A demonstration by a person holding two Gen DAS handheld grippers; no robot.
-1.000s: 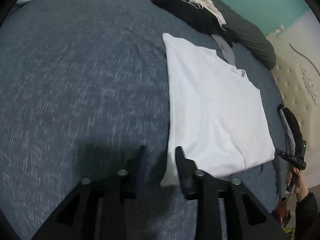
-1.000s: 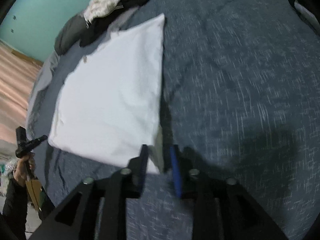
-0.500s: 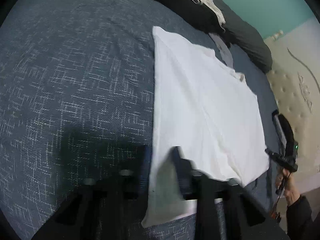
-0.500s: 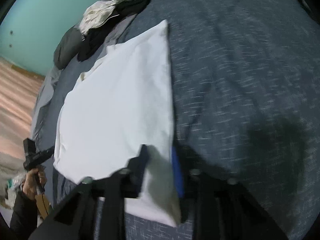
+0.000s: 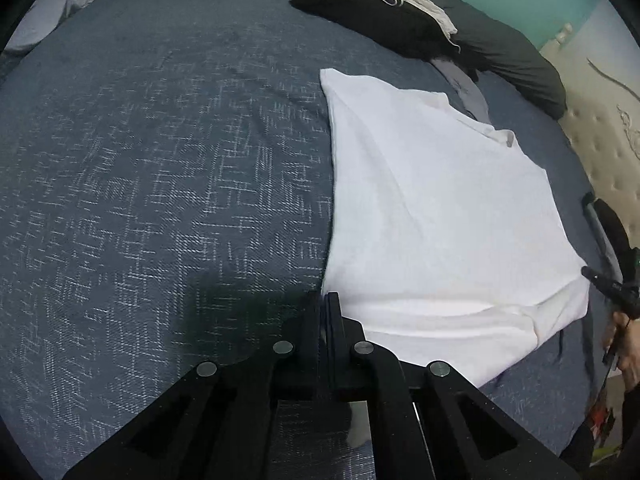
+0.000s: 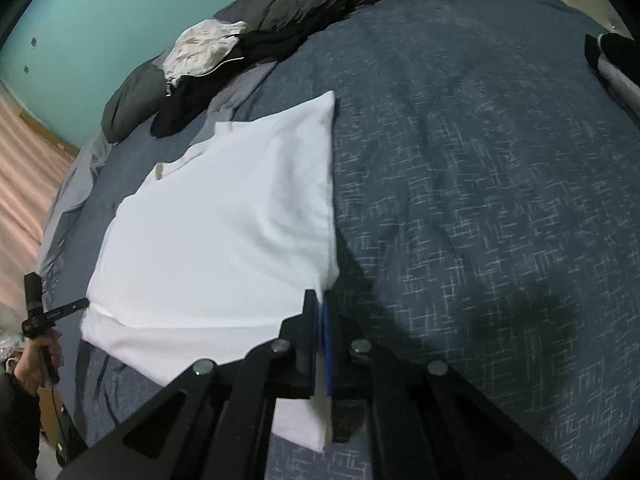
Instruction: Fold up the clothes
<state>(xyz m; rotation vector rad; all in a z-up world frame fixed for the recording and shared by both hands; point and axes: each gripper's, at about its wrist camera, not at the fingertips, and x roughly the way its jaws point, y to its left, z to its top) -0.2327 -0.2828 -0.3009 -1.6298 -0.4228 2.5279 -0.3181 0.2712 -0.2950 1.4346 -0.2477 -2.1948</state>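
1. one white shirt (image 5: 436, 216), two grippers, one heap of dark and pale clothes (image 5: 384, 4).
2. the left gripper (image 5: 325, 300) is clamped on the shirt's near corner; the shirt spreads ahead and to its right.
3. the right gripper (image 6: 320, 300) pinches the opposite near corner, shirt ahead and left.
4. a dark blue bedspread (image 5: 160, 184); teal wall (image 6: 100, 16) beyond.

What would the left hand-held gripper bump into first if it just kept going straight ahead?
Probably nothing solid: the left hand-held gripper, shut on the white shirt, would slide along the shirt's edge over the blue bedspread, towards the dark clothes pile. Depth is hard to judge.
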